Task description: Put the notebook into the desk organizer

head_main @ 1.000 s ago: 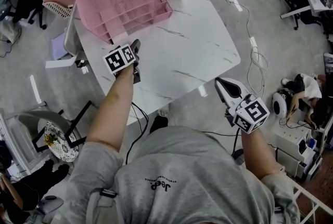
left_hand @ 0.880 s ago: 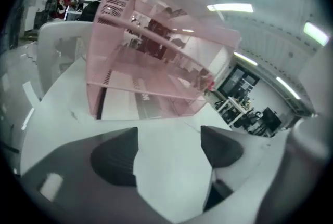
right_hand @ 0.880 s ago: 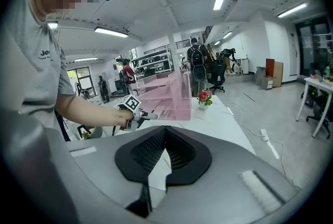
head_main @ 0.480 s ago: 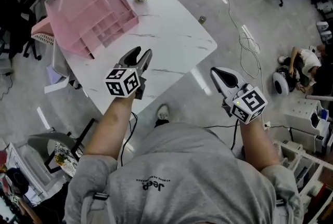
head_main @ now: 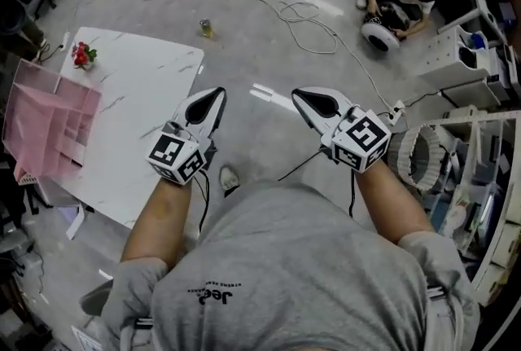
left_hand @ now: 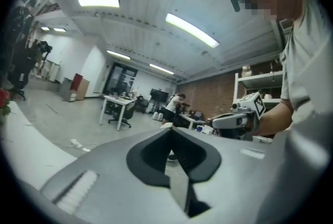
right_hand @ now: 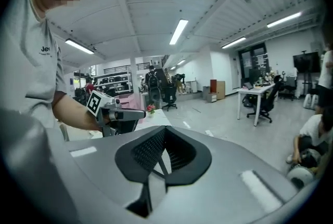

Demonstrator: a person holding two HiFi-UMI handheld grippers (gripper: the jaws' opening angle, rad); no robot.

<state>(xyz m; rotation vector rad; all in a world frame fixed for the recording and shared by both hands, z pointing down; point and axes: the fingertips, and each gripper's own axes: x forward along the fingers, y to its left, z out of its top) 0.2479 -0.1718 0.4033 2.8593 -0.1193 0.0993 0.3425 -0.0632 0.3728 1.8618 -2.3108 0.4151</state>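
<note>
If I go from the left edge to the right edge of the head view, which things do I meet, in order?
Pink desk organizer → white table → left gripper → right gripper → white mesh basket.

My head camera looks steeply down from above my shoulders, close over the left gripper and the right gripper, with the white table at nine o'clock. Each gripper view sits right behind its own jaws, facing roughly level across the room. The left one catches the right gripper at three o'clock. The right one catches the left gripper and the table at nine o'clock.
</note>
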